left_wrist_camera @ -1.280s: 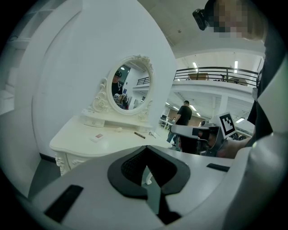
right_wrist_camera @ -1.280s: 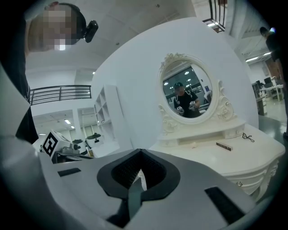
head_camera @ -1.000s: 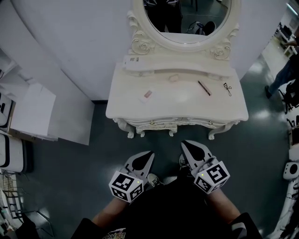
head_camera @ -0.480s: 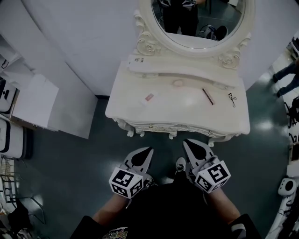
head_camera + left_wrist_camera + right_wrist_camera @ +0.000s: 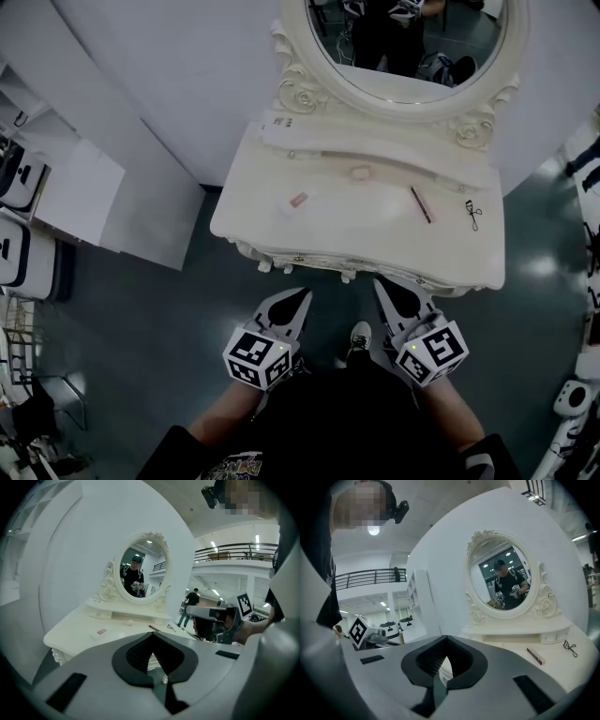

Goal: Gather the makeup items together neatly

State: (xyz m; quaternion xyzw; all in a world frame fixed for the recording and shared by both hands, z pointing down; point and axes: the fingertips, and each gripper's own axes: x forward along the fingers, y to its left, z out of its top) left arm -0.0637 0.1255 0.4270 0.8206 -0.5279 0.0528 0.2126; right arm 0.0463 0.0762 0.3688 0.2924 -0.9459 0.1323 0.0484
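Both tongs are closed and hold nothing: the left tongs (image 5: 302, 298) and the right tongs (image 5: 381, 285) are held level in front of the person, short of the front edge of the dressing table (image 5: 267, 234), with their tips toward it.

**Step in hand:** the approach. No item appears to have been gathered yet. Four small things lie apart on the tabletop:
- a flat packet with a pink label (image 5: 298, 199), left of the middle;
- a small round pale item (image 5: 360, 172), close under the raised back shelf (image 5: 394, 155), too small to identify;
- a slim dark stick (image 5: 421, 204), lying slantwise right of the middle;
- an eyelash curler (image 5: 472, 215), near the right end.

**Next move, as judged:** the tongs must come over the tabletop and open. Each would then take an outlying piece, probably the packet on the left and the curler on the right. The pieces would go toward the middle, beside the stick.

**Surroundings:** an oval mirror (image 5: 412, 42) in a carved frame rises behind the shelf. A white cabinet (image 5: 89, 202) stands to the left, and one shoe (image 5: 357, 337) shows on the dark floor between the tongs.

**In the way:** nothing blocks the tabletop. The back shelf leaves little room behind the round item. The flat packet and thin stick will likely be hard to pinch off the surface.
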